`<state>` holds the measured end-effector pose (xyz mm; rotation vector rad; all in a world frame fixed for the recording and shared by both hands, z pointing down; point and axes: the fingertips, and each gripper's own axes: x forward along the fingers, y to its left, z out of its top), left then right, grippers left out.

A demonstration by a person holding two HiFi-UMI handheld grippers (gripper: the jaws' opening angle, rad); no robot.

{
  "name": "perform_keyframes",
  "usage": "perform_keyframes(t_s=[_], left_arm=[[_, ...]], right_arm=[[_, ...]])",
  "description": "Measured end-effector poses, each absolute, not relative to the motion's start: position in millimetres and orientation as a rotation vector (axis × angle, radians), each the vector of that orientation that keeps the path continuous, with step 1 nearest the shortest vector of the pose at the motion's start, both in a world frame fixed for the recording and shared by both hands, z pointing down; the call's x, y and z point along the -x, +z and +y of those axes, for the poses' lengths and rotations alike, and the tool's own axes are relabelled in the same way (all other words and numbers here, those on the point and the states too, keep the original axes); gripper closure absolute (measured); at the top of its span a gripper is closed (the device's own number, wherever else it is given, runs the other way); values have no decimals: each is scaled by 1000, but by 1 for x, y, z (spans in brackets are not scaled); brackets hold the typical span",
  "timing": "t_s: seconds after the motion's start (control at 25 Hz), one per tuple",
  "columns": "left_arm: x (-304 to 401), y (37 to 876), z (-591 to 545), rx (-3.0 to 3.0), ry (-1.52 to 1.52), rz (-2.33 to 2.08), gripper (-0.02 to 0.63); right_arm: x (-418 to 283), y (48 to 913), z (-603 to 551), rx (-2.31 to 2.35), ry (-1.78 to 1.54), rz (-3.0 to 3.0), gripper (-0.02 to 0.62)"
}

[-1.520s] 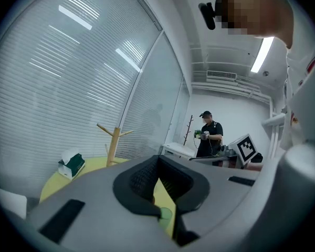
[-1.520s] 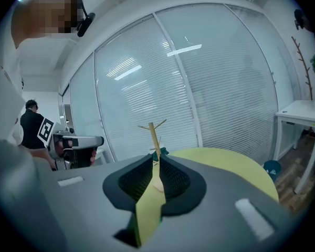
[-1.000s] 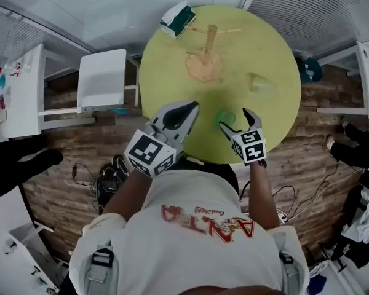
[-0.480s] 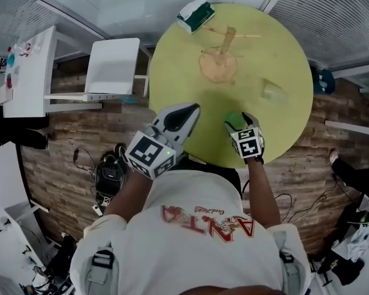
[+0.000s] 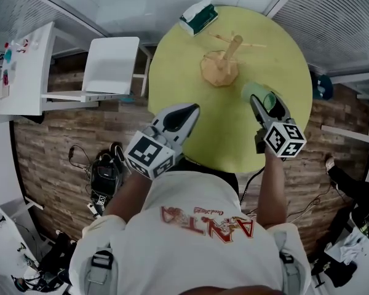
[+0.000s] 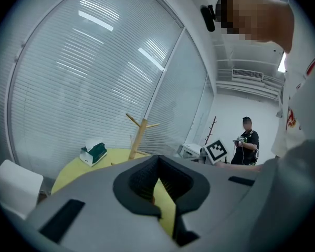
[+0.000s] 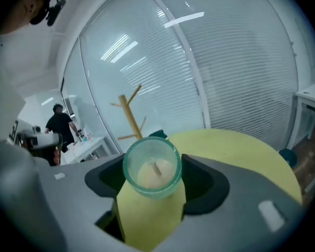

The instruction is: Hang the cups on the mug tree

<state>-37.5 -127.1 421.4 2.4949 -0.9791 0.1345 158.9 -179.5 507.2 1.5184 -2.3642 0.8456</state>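
Two grippers over round yellow-green table (image 5: 289,48) — right gripper (image 5: 265,103), jaws just closed, pinching translucent green cup (image 7: 150,168) by its sides, mouth facing that gripper's camera, near wooden mug tree (image 5: 224,60) — left gripper (image 5: 184,110) at table's near edge, jaws pressed together, nothing between.
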Motion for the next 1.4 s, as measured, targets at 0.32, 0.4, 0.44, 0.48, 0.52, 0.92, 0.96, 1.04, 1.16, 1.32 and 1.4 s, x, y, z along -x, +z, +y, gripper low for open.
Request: perform_keyframes(t_s=[0.32, 0.4, 0.44, 0.48, 0.52, 0.92, 0.96, 1.04, 1.16, 1.32, 1.4], left_arm=[[45, 426, -141, -2473, 145, -995, 598], [47, 428, -144, -2467, 148, -1000, 598], [48, 429, -145, -2462, 149, -1004, 598], [49, 430, -146, -2457, 149, -1009, 598], [50, 431, -147, -2450, 149, -1015, 598], [53, 445, -153, -2406, 162, -1038, 598], [54, 447, -153, -2401, 165, -1040, 598], [54, 450, -153, -2392, 171, -1043, 598], [55, 454, -153, -2383, 177, -1045, 598], [57, 457, -151, -2375, 184, -1047, 598], [57, 458, -149, -2373, 187, -1048, 598]], right_arm=[[-182, 494, -250, -1588, 1181, -2475, 290], [-184, 508, -261, -1566, 1301, -2462, 290], [-183, 513, -266, -1549, 1363, -2459, 290], [-182, 519, -271, -1528, 1424, -2459, 290], [-180, 524, -276, -1509, 1483, -2458, 290], [-165, 581, -308, -1356, 1859, -2357, 290], [-165, 585, -310, -1350, 1888, -2342, 290], [-162, 593, -311, -1339, 1919, -2315, 290], [-156, 601, -311, -1312, 1967, -2301, 290], [-152, 610, -314, -1303, 2019, -2291, 288], [-149, 613, -313, -1303, 2061, -2283, 288]])
